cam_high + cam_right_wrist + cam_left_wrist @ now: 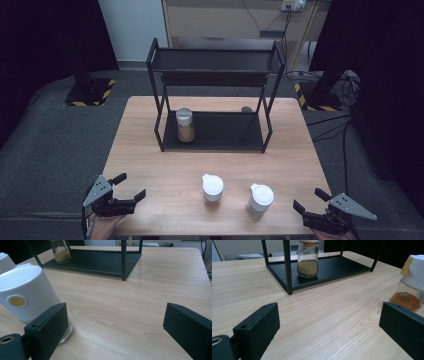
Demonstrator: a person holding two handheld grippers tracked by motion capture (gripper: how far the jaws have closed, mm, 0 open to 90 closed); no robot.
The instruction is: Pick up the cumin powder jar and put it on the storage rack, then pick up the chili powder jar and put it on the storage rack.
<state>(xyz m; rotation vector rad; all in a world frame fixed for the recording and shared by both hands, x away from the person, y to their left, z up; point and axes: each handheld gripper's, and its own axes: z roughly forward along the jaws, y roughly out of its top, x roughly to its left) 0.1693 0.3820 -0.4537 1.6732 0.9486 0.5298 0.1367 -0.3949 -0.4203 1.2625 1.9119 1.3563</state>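
So far one jar (185, 125) stands on the rack (250, 135), well ahead of both. Two remain on the counter (150, 165): the orange-spice jar (212, 188) beside the left hand-held gripper (131, 186), the pale-spice jar (260, 200) near the right hand-held gripper (309, 199). Both grippers gape wide, empty.

No readable text anywhere — jars, rack, table all unmarked.
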